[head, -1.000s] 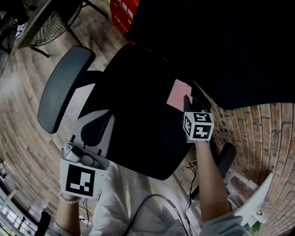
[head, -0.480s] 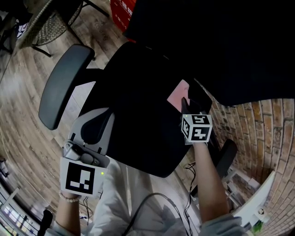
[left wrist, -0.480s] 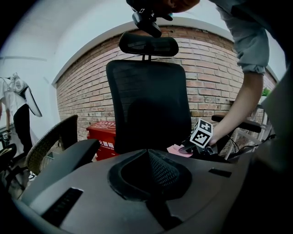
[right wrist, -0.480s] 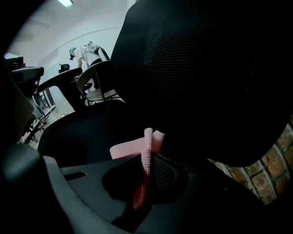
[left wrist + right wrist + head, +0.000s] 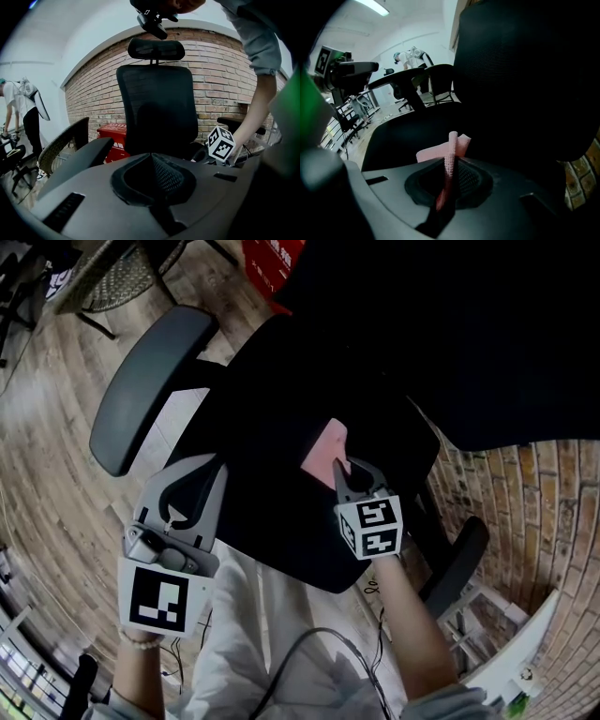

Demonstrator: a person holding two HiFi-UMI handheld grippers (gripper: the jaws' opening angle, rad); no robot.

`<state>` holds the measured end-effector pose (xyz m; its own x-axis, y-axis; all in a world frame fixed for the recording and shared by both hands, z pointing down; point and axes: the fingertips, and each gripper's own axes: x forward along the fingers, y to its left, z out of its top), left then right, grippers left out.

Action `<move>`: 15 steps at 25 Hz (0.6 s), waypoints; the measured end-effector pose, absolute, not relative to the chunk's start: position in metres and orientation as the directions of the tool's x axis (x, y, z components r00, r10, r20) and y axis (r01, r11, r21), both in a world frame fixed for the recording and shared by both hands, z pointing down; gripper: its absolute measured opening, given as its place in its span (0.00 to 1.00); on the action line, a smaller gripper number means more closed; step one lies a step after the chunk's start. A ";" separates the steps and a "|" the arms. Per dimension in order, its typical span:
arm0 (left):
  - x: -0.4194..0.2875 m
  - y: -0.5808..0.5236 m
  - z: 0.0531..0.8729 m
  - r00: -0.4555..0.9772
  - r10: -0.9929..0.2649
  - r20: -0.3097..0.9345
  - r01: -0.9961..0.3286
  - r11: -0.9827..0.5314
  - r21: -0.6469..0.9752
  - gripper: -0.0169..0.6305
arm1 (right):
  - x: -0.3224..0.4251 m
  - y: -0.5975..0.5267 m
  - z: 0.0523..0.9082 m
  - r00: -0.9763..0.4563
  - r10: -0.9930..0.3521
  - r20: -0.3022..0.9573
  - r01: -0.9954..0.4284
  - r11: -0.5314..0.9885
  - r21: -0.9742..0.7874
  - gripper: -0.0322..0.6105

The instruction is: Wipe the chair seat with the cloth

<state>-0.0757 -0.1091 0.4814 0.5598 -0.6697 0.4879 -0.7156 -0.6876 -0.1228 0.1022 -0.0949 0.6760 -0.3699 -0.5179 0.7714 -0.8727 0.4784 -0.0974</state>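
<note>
1. I see a wood-plank floor [image 5: 56, 427] and a brick wall [image 5: 220, 70]. The red box [image 5: 112, 136] by the chair has white print too blurred for me to read.
2. My right gripper [image 5: 451, 140] is clamped on the pink cloth [image 5: 323, 451], which lies on the black seat [image 5: 262, 474] near its middle.
3. My left gripper [image 5: 152, 159] is closed on nothing, by the seat's edge, near the grey armrest [image 5: 150, 390].
</note>
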 end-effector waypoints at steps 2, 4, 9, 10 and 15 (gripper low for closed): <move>-0.084 -0.104 0.483 0.548 -0.675 0.494 -0.721 -0.681 -0.129 0.05 | 0.079 -0.083 0.677 -0.410 -0.498 0.764 -0.848 0.516 -0.119 0.14; -0.092 -0.097 0.486 0.527 -0.687 0.501 -0.743 -0.658 -0.121 0.05 | 0.056 -0.070 0.678 -0.447 -0.472 0.760 -0.822 0.552 -0.141 0.14; -0.117 -0.079 0.490 0.443 -0.740 0.506 -0.854 -0.519 -0.012 0.05 | -0.004 -0.030 0.675 -0.530 -0.384 0.756 -0.737 0.650 -0.186 0.13; -0.121 -0.076 0.490 0.436 -0.742 0.510 -0.858 -0.513 -0.013 0.05 | -0.015 -0.021 0.674 -0.547 -0.364 0.754 -0.716 0.671 -0.196 0.13; -0.136 -0.066 0.491 0.408 -0.755 0.513 -0.874 -0.486 -0.021 0.05 | -0.065 0.014 0.667 -0.616 -0.286 0.734 -0.618 0.753 -0.226 0.13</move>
